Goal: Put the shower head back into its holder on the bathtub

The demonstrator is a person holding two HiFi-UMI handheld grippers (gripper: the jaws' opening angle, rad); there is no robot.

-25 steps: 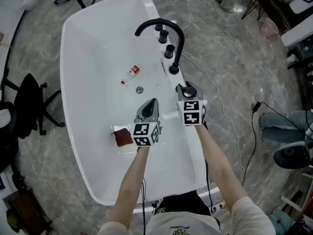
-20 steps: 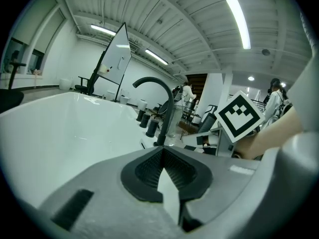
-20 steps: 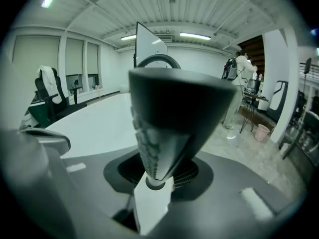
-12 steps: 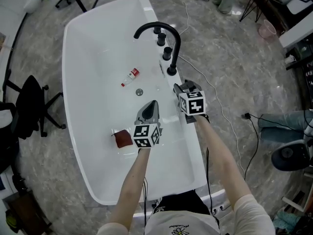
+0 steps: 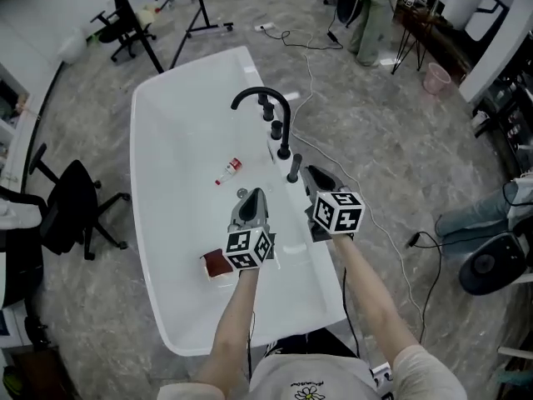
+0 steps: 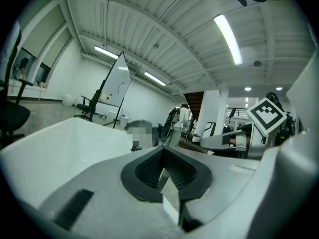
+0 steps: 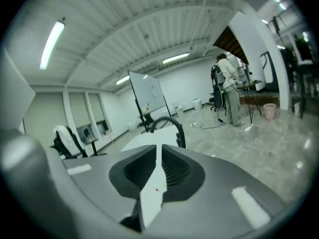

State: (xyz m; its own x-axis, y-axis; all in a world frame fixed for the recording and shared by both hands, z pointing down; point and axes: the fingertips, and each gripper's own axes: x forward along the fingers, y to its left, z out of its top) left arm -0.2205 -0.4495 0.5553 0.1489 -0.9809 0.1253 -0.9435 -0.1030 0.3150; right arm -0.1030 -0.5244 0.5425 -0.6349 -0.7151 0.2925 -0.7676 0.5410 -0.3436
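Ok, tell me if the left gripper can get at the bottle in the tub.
Probably yes: the bottle lies on bare tub floor ahead of the left gripper, nothing between; its shut jaws must open first.

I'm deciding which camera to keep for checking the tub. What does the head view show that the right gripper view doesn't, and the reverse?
Only the head view: the inside of the bathtub, with a red-capped bottle, the drain and a brown item. Only the right gripper view: the ceiling strip lights and the inner pads of the right tongs, which are closing with nothing between them. Both: the black faucet and part of the white tub.
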